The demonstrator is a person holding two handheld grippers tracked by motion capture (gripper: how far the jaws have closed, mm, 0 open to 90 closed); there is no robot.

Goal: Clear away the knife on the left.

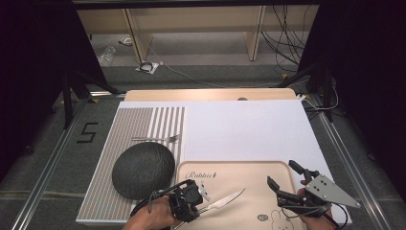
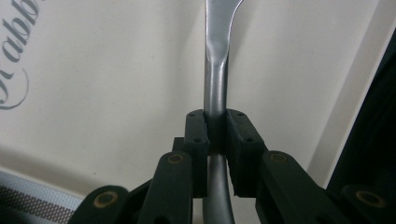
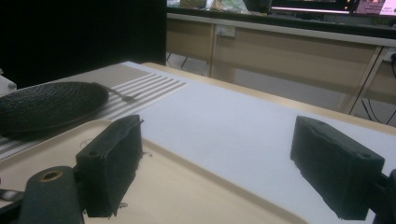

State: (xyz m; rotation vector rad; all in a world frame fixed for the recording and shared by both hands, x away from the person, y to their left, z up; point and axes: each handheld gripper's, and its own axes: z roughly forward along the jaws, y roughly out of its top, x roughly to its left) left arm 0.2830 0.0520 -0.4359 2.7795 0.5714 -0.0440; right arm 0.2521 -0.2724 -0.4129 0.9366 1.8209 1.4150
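From the high view, your left gripper [image 1: 205, 191] holds a knife [image 1: 225, 200] over the beige tray [image 1: 249, 170]. In the left gripper view, its jaws clamp the knife's handle [image 2: 215, 93]. In the right gripper view, your right gripper [image 3: 224, 158] gapes wide above the tray [image 3: 187, 186].

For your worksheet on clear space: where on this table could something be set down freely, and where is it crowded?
Free: the white sheet beyond the beige tray, right of the striped mat. Crowded: the mat carries a fork and a dark round mat; over the tray, the left gripper grips a knife, the right gripper is open.
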